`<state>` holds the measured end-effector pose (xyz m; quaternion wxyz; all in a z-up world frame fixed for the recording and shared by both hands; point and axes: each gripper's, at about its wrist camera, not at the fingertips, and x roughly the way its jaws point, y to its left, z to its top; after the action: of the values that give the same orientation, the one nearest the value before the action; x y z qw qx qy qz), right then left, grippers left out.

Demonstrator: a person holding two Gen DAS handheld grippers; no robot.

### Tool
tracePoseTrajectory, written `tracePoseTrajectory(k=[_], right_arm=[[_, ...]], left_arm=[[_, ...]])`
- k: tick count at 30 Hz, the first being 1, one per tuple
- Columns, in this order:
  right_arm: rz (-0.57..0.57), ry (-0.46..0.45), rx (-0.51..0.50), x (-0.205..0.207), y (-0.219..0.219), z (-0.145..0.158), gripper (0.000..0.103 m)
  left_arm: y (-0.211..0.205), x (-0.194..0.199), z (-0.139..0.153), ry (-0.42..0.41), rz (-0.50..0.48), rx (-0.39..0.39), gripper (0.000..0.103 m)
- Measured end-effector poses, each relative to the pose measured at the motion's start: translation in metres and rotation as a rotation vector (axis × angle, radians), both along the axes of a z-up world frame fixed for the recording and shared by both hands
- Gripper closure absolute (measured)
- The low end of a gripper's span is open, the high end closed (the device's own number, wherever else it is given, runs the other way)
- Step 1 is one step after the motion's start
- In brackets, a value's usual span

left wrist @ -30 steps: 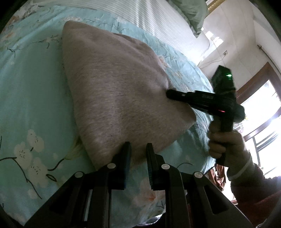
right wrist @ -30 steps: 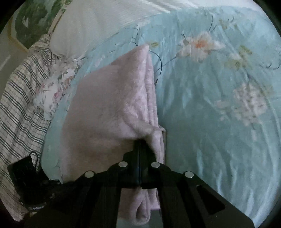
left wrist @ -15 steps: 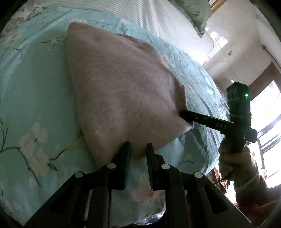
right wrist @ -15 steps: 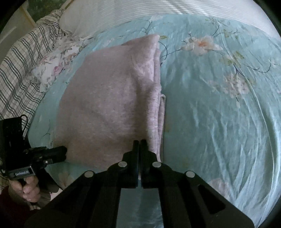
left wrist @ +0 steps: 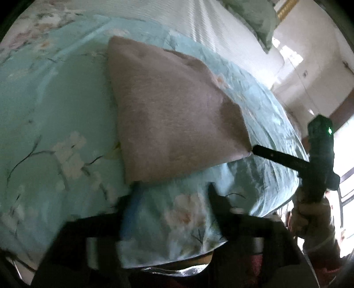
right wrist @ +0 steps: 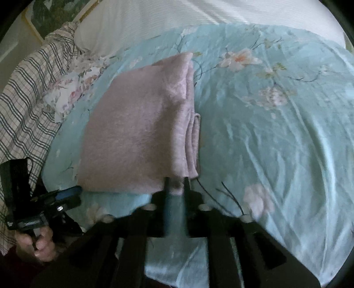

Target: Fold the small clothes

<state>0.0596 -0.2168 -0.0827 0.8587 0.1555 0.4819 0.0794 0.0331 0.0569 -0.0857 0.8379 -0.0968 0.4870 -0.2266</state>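
Note:
A folded pink fleece garment lies flat on the light blue floral bedspread; it also shows in the right wrist view, with its layered edges on the right. My left gripper is open wide and empty, just short of the garment's near edge. My right gripper is open a little and empty, with its tips at the garment's near right corner. In the left wrist view the right gripper points at that same corner.
A white striped sheet and pillows lie beyond the bedspread. A checked cloth and a floral cloth lie at the left. A window and wall are to the right of the bed.
Both grippers let go of the garment and drew back toward the bed's near edge. The left jaws opened wide; the right jaws opened slightly. The garment now lies flat.

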Motion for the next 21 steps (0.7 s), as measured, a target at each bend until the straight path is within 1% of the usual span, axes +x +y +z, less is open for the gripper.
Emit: tracePoseTrajectory(k=[1, 2, 4, 6, 7, 9, 12, 14, 17, 19, 21], right_arm=[[-0.003, -0.011, -0.001, -0.003, 0.0, 0.003, 0.046], [-0.006, -0.035, -0.006, -0.01, 0.002, 0.009, 0.044], [0.001, -0.059, -0.027, -0.017, 0.006, 0.016, 0.044], [0.008, -0.065, -0.038, -0.022, 0.009, 0.021, 0.043], [0.012, -0.066, -0.04, -0.023, 0.009, 0.021, 0.04], [0.017, -0.07, -0.046, -0.026, 0.011, 0.023, 0.034], [0.016, -0.067, -0.055, -0.029, 0.012, 0.022, 0.029], [0.02, -0.058, -0.055, -0.031, 0.014, 0.02, 0.026], [0.029, -0.045, -0.061, -0.033, 0.016, 0.017, 0.024], [0.039, -0.044, -0.066, -0.034, 0.02, 0.018, 0.024], [0.053, -0.05, -0.071, -0.034, 0.021, 0.021, 0.023]], left_arm=[[0.001, -0.005, 0.004, -0.023, 0.028, 0.039, 0.021], [0.0, -0.011, 0.007, -0.043, 0.05, 0.088, 0.021], [0.0, -0.017, 0.012, -0.064, 0.073, 0.172, 0.021], [0.005, -0.026, 0.02, -0.103, 0.129, 0.229, 0.021], [0.006, -0.03, 0.024, -0.126, 0.163, 0.25, 0.021], [0.013, -0.042, 0.031, -0.161, 0.211, 0.256, 0.021], [0.023, -0.054, 0.034, -0.165, 0.267, 0.249, 0.021], [0.022, -0.058, 0.035, -0.147, 0.262, 0.285, 0.021], [0.016, -0.057, 0.037, -0.152, 0.261, 0.376, 0.021], [0.01, -0.056, 0.038, -0.151, 0.216, 0.397, 0.021], [0.005, -0.054, 0.042, -0.175, 0.188, 0.427, 0.021]])
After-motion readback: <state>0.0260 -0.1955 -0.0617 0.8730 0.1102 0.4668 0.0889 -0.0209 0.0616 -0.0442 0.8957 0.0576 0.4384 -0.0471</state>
